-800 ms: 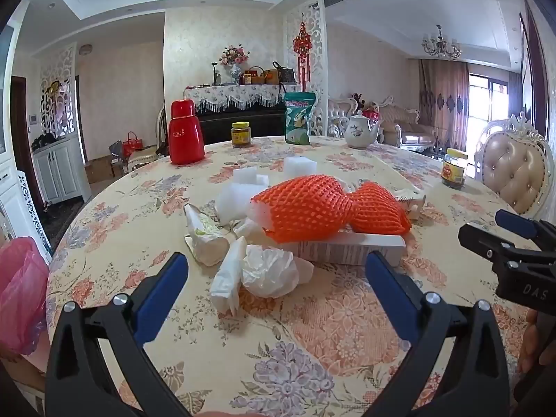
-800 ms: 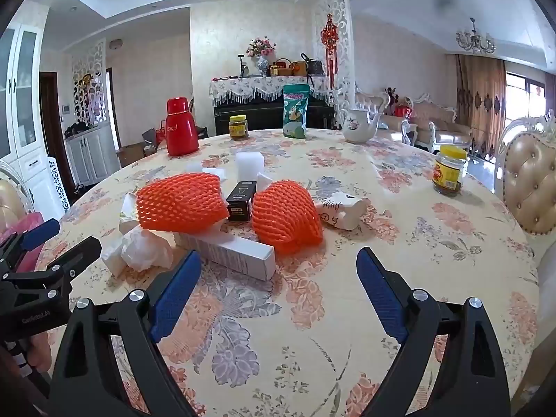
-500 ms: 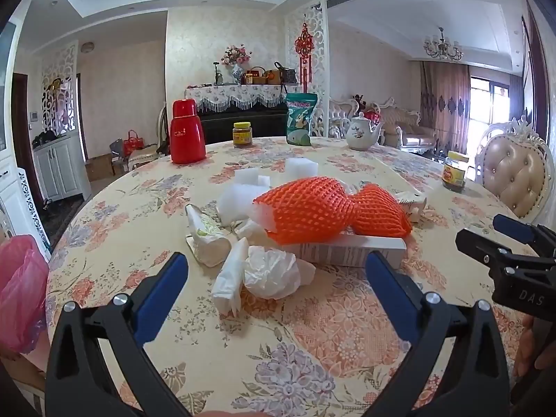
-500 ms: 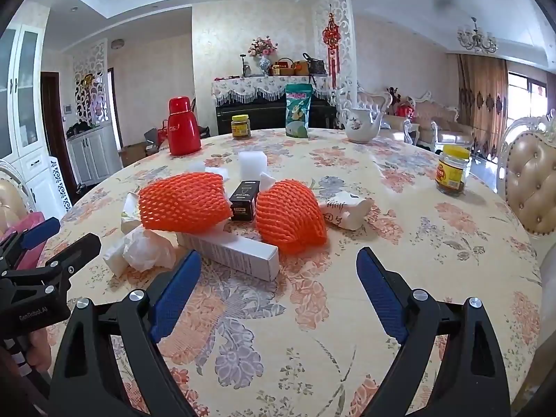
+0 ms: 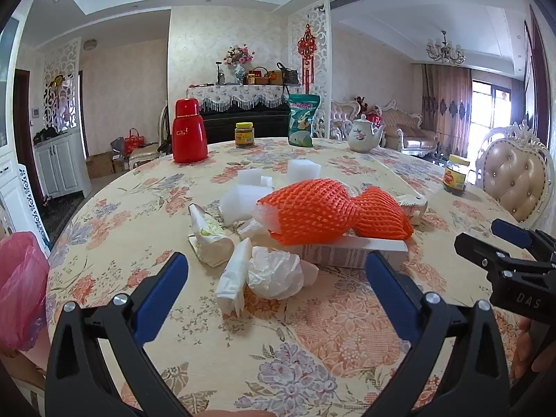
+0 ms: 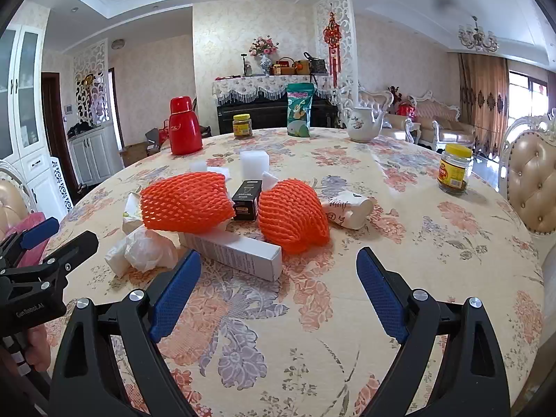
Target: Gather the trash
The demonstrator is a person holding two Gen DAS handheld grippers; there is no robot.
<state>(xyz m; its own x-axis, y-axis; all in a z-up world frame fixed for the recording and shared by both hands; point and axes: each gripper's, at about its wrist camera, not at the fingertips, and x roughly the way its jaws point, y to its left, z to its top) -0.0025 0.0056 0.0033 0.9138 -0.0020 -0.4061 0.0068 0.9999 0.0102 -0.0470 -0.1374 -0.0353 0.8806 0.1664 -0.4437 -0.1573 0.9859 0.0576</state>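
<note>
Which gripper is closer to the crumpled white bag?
Left. The left gripper is right behind the bag; the right gripper is off to its right, behind the white box.

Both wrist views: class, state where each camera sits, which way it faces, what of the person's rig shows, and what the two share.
Left wrist: sits on the left gripper, faces forward and slightly down over the table; its open blue-padded fingers frame the crumpled tissue; right gripper at the right edge.
Right wrist: sits on the right gripper, faces likewise; open fingers, left gripper at the left edge.
Shared: orange foam nets, white carton, red flask.
</note>
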